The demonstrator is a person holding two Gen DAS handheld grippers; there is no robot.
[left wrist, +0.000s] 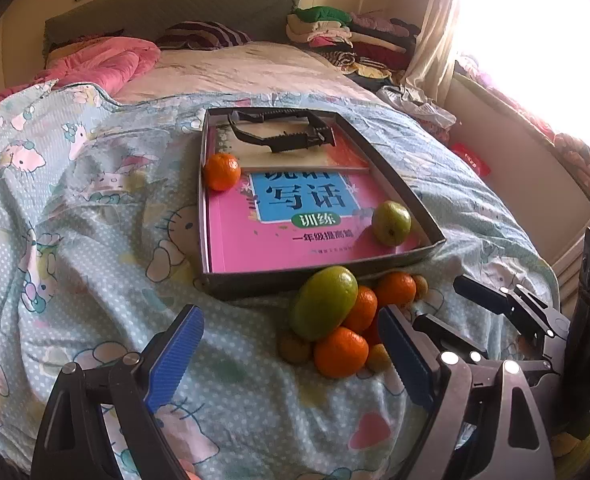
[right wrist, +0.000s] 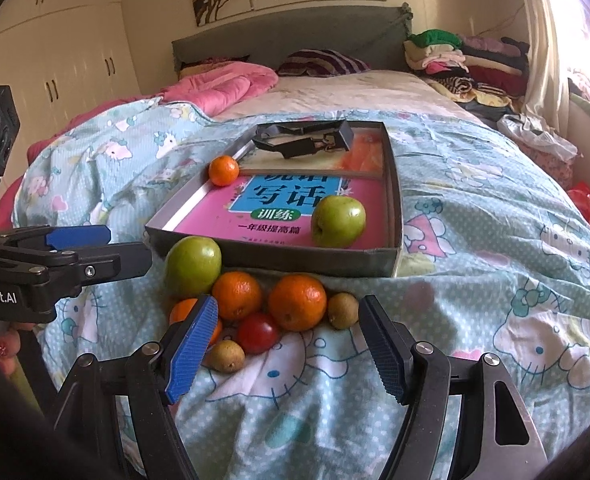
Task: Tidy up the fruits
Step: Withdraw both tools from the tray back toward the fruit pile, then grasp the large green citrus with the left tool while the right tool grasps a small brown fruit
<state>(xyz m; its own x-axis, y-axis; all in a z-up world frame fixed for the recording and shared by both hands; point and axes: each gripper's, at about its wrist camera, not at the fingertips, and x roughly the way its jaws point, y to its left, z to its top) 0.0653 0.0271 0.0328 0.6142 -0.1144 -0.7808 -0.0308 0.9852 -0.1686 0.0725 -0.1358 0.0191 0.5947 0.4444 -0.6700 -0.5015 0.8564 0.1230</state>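
Note:
A shallow grey box [left wrist: 319,276] [right wrist: 271,258] lies on the bed with a pink book inside. In it sit one tangerine [left wrist: 221,171] [right wrist: 223,171] at the left wall and one green apple [left wrist: 391,223] [right wrist: 338,221] near the front right. In front of the box lies a pile: a big green apple [left wrist: 323,303] [right wrist: 193,266], several tangerines [left wrist: 341,352] [right wrist: 297,302], a red tomato [right wrist: 258,333] and small brown fruits [right wrist: 227,356]. My left gripper [left wrist: 291,354] is open and empty, left of the pile. My right gripper [right wrist: 289,346] is open and empty, its fingers flanking the pile's near side.
A black plastic tool [left wrist: 283,132] [right wrist: 307,138] lies at the box's far end. The bed has a light blue cartoon-print quilt [left wrist: 95,240], a pink duvet [left wrist: 107,60] and stacked clothes [right wrist: 467,60] at the far right. A bright window [left wrist: 535,40] is on the right.

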